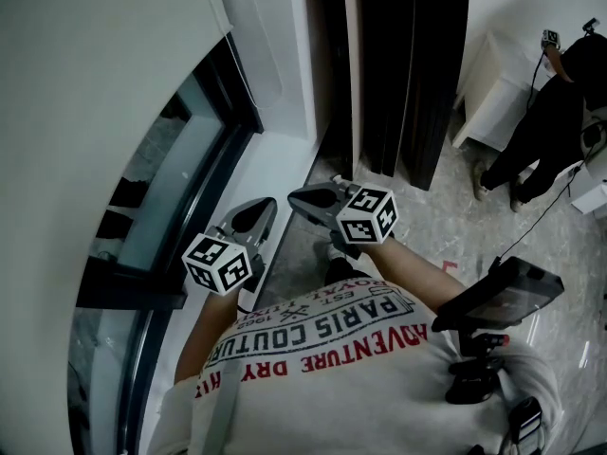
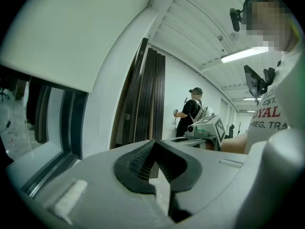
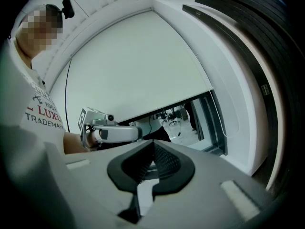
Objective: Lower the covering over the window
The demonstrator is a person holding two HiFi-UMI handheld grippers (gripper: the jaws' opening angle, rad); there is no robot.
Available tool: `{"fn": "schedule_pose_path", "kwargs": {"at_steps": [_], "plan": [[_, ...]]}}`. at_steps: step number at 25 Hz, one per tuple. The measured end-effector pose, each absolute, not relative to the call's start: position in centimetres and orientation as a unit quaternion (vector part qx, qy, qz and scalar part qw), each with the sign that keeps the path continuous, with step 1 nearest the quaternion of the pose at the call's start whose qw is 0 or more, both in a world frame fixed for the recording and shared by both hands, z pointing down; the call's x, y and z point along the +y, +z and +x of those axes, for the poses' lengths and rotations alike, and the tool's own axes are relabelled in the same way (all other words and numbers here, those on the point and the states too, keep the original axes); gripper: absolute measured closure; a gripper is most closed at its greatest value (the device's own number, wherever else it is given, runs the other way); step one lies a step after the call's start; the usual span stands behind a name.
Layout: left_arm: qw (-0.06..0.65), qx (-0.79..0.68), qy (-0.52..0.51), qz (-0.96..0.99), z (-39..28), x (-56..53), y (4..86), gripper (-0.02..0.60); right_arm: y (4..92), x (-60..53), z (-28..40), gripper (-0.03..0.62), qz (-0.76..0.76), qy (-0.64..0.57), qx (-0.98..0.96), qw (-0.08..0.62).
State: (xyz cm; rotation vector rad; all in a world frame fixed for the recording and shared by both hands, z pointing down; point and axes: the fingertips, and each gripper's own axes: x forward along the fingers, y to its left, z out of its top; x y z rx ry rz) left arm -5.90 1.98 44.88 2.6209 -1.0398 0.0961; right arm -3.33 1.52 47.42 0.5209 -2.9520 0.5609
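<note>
Shows one covering [image 1: 95, 55]: a plain, pale roller blind, smooth and unpatterned, with a straight bottom edge. Hangs over the upper part of the one window [image 1: 156, 192], leaving a band of glass and dark frame bare beneath it, above a white sill [image 1: 261, 164]. Counts two grippers, both held low in front of a printed shirt [image 1: 322, 349] and clear of the covering. Finds the left gripper [image 1: 267, 205] with jaws pressed together on nothing, beside the sill. Finds the right gripper [image 1: 294, 195] just beside it, likewise closed and empty. Adds one stack of dark panels [image 1: 408, 64] leaning in the corner, and one person in black [image 1: 541, 121] well apart across the floor [image 1: 455, 226].
</note>
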Motion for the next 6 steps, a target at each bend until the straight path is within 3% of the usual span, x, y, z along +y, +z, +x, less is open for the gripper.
{"fn": "schedule_pose_path", "kwargs": {"at_steps": [6], "plan": [[0.161,-0.364,0.039,0.916,-5.97,2.28,45.39,0.578,47.86,1.53,-3.19,0.589,0.175,0.185,-0.966,0.045]]}}
